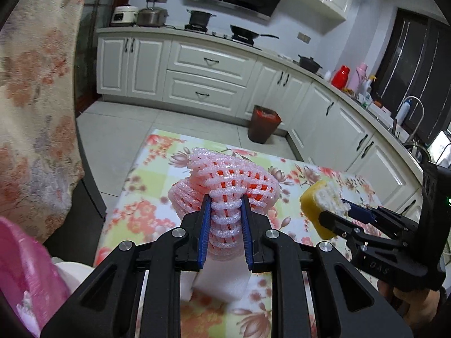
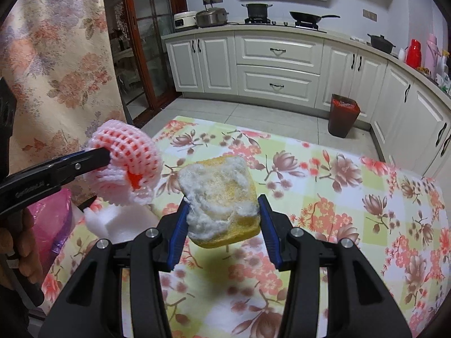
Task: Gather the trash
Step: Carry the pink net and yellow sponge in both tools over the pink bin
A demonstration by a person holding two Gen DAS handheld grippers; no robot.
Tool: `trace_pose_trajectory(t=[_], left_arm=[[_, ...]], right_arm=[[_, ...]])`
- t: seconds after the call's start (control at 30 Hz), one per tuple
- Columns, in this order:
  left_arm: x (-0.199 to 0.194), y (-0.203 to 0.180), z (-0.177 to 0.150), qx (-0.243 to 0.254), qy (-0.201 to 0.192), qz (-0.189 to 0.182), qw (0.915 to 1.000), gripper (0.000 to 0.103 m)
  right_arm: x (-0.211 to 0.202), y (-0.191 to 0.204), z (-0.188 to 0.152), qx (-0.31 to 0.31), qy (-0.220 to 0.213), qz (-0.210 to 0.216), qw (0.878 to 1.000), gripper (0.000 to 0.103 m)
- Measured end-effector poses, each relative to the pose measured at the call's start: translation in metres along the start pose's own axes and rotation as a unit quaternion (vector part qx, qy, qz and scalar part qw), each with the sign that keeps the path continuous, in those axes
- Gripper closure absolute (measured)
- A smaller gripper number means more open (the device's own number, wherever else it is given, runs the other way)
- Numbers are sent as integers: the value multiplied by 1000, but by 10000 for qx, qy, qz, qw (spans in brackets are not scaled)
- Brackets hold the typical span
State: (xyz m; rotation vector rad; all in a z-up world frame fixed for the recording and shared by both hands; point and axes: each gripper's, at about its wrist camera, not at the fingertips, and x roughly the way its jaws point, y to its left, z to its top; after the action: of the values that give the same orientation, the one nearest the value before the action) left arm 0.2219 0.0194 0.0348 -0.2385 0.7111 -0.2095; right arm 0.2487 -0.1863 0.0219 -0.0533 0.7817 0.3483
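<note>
I judge the pick-up step complete for two pieces of trash and the carry to the bin now in hand; both items are lifted clear of the floral table (image 2: 352, 186) and neither rests on it. My left gripper (image 1: 225, 205) is pinching the pink foam fruit net (image 1: 231, 180); its blue pads (image 1: 205, 225) are drawn in close with the narrow neck of the net squeezed between them, the flared mouth of the net standing above the fingertips. My right gripper (image 2: 222, 211) is clamped on the yellow sponge (image 2: 222, 200); the jaws stand moderately apart, set by the width of the sponge, with white fluffy matter stuck across its upper face; the sponge hangs above the table with its shadow below it. The dark bin with a red liner (image 2: 342, 118) stands on the floor beyond the far table edge, against the cabinets, well apart from both grippers. The next move, in my judgement, calls for carrying both loads past the table edge and over the bin mouth, then releasing; the net is light and springy and may cling to a pad on release. A white foam block (image 2: 112, 222) lies on the table near the left gripper, not yet collected.
</note>
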Motion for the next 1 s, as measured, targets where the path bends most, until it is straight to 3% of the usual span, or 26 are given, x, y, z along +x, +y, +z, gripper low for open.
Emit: trace_pose_trajectory(t=[0.57,1.0], left_arm=[[-122,52,-25,-419,-764,564,9946,84],[-208,114,-52,-887,-1296,1432,9772,84]], right_arm=[[-41,51,4,-303,-252,148,9991,57],[-50,127,11,-708,-291,645,9950,57]])
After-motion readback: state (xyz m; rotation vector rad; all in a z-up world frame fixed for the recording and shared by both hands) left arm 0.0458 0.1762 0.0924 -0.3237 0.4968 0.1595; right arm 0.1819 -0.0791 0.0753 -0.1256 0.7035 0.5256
